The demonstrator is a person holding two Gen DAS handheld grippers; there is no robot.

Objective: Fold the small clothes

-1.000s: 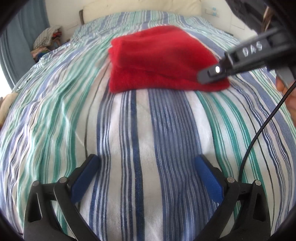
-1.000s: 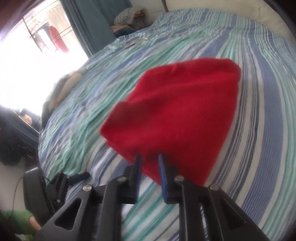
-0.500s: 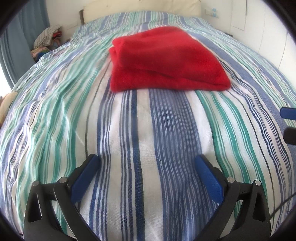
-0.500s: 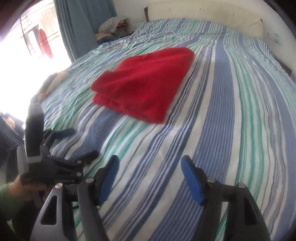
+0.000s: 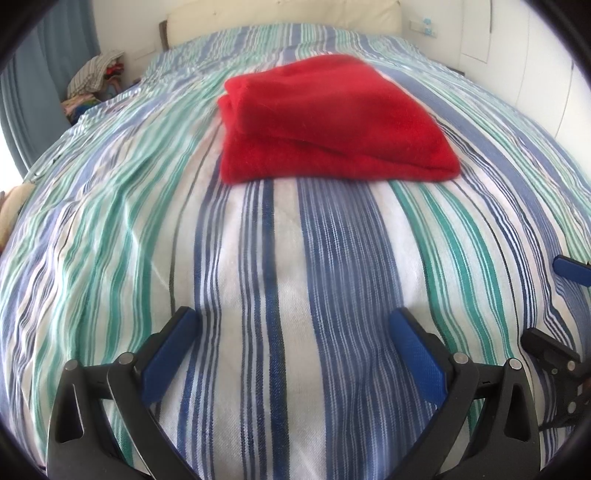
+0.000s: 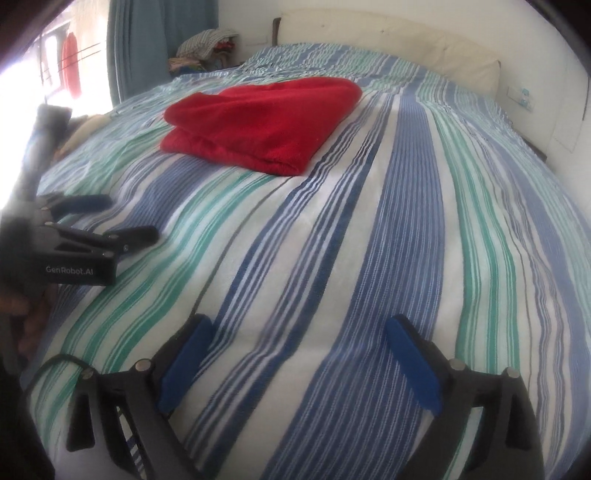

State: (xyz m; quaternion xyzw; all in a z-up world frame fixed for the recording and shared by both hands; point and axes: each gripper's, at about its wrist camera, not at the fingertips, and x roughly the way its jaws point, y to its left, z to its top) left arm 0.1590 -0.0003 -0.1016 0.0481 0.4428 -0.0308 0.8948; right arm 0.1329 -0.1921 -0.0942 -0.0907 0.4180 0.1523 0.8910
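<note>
On the striped bedspread (image 5: 280, 258) ahead of me lies the red cloth (image 5: 332, 122), folded into a flat, layered bundle in the middle of the bed, toward the headboard (image 5: 280, 14). From my left camera its long side runs across my view, left to right, with the stacked folded edges showing at the near-left corner and the thin rounded corner tapering off to my right. From my right camera it sits up and to the left, its long axis slanting from the near-left toward the far-right, folded layers facing my left gripper's side.

My left gripper (image 5: 291, 339) is spread wide, blue pads (image 5: 168, 354) far apart, nothing between them but bedspread; I can't tell whether the tips touch the fabric. It's well short of the cloth. My right gripper (image 6: 299, 350) is just as wide, its blue pads (image 6: 413, 365) empty too, and also well back from the cloth.

Each gripper catches the other: the right one's tips peek in at the right edge of my left view, and the left one sits at the left edge of my right view, fingers parted, pointing across the bed.

Off to the far left, a pile of clothes (image 6: 207, 42) sits beside the blue curtain (image 6: 159, 40). A pale pillow (image 6: 458, 62) rests along the headboard on the right.
</note>
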